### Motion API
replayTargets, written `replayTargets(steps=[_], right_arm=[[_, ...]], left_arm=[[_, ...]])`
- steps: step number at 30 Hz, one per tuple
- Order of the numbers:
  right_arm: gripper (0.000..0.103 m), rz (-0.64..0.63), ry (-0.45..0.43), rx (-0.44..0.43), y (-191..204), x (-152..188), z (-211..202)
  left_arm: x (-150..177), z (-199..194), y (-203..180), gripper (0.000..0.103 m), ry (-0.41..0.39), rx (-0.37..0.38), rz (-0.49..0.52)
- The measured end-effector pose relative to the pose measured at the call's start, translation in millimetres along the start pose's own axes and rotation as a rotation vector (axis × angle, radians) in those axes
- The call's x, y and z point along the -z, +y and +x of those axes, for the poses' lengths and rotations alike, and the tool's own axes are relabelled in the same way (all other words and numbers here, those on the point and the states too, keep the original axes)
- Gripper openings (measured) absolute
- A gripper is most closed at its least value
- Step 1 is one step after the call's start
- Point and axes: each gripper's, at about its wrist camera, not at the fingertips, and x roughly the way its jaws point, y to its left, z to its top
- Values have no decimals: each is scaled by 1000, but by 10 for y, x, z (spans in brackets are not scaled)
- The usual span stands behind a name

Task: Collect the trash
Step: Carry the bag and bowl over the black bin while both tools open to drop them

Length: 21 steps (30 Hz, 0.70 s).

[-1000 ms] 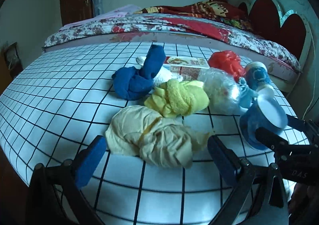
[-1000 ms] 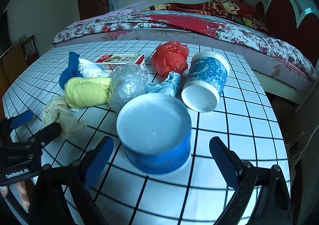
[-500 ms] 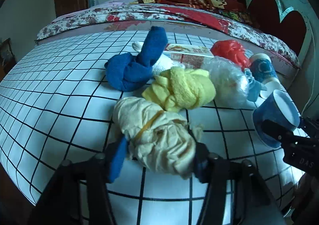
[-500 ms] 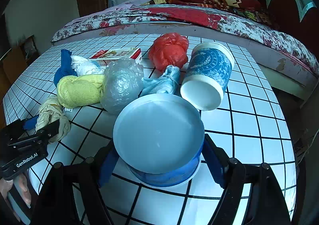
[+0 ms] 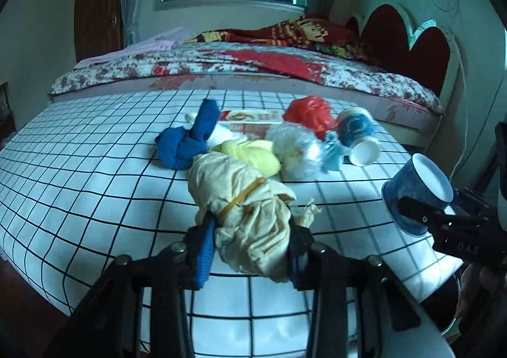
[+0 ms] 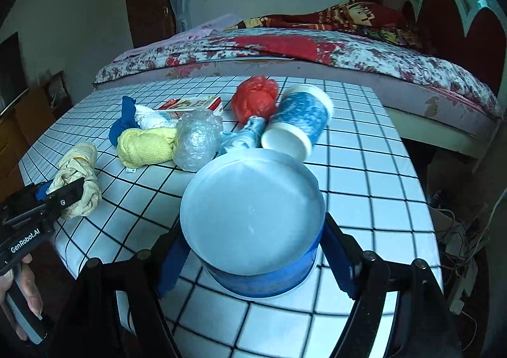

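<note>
Bedroom, table w/ a white black-grid cloth, bed just behind it. Landmark: the yellow towel mid-table.

Left gripper, near edge of table in front of the yellow towel: jaws narrow & closing, blue pads pressed on both sides of a crumpled cream cloth bundle tied w/ a yellow band. In the right wrist view the same bundle sits in that gripper, left of the towel, w/ a bare hand on the handle below.

Right gripper, to the right & front of the towel: jaws fairly wide, clamped on a blue paper cup, mouth facing the camera; cup looks lifted & tilted in the left wrist view.

Other stuff clustered round the towel:
- dark blue cloth touching it on the left
- clear plastic wad touching on the right
- light blue scrap beyond that
- 2nd blue paper cup on its side, farther right
- red plastic bag behind-right
- flat printed box behind
- white wad behind-left, partly hidden.

The towel & plastic wad stand btwn the grippers and the box, bag.
</note>
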Motion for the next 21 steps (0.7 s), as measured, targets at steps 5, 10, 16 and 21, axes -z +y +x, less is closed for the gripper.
replayTargets(steps=[5,10,16,21], right_arm=[[79,35,-23,30,-218,178,-304],[79,44,-31,49,-393,306,-534],[79,81,-34,129,-751,548,-830],[79,128,-19,189,-1092,759,-1028]], left_arm=[[38,-180,-328,38,-26,50,53],[94,-306,-664,38,-41,113,103],[167,-429,-1106,38,-51,179,166],[243,-476,-1496,38,-45,251,223]])
